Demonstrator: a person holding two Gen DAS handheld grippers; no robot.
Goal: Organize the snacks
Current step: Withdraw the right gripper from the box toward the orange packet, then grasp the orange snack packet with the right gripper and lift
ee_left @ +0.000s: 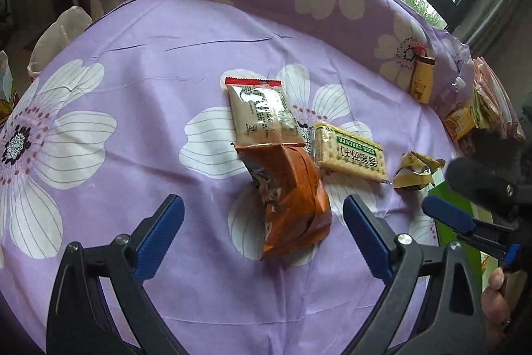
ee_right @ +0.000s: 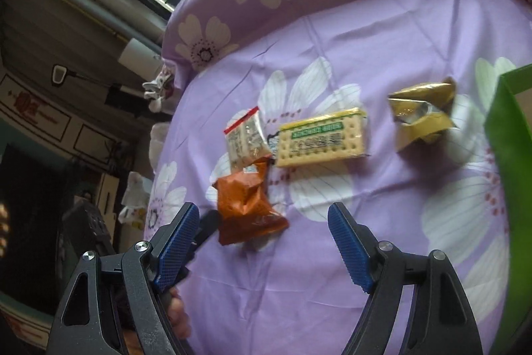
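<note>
Orange snack bag [ee_left: 289, 202] lain mid-surface on purple floral cloth [ee_left: 133, 88], between wide-spread fingers of left claw [ee_left: 264, 225], untouched. Beige packet [ee_left: 262, 112] overlapped at its near edge; soda cracker pack [ee_left: 349, 152] just beside. Crumpled gold wrapper [ee_left: 415, 172] apart. Right claw [ee_right: 262, 242] spread wide, nothing held. Green box [ee_right: 508, 138] cut off at frame edge; yellow tube [ee_left: 422, 82] near far fold; pile behind it hard to make out.

Open left claw [ee_left: 262, 233], orange packet [ee_left: 292, 202] between, floral cloth [ee_left: 133, 108]

Bare cloth [ee_left: 133, 155] left of snacks [ee_left: 286, 198] — box [ee_right: 505, 155] blocks right.
</note>
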